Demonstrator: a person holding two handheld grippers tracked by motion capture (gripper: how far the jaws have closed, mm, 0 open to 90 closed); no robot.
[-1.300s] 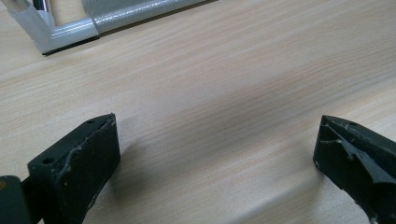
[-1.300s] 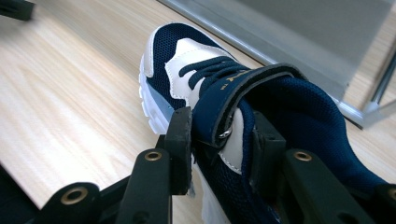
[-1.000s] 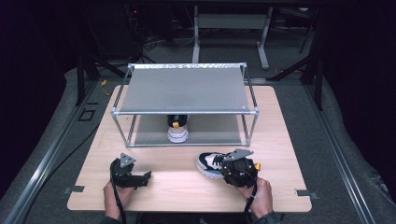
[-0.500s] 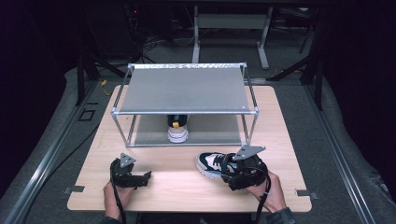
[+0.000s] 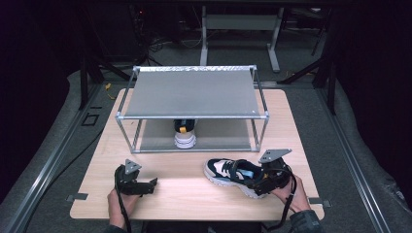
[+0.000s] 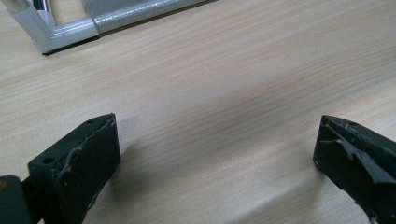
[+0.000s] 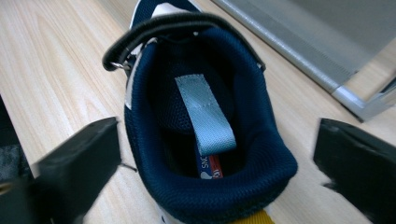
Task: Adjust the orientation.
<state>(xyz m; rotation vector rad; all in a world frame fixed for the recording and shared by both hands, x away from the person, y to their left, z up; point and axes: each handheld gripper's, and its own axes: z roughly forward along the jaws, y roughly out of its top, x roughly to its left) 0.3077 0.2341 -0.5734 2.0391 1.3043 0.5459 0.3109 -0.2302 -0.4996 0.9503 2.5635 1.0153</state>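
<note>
There are two shoes: one sneaker (image 5: 232, 174) lying on the tabletop (image 5: 189, 194) in front of the rack, and a second sneaker (image 5: 185, 134) standing on the rack's lower shelf. There is one metal-framed rack (image 5: 192, 94) with two grey shelves, an upper and a lower. Two claws are in play, the left claw (image 5: 145, 185) and the right claw (image 5: 265, 182), each held in one of the person's two hands, and all of it rests on one wooden tabletop.

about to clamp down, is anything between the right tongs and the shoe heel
Nothing visible. The right tongs stand open with the shoe heel collar between the jaws, and bare table on either side.
</note>
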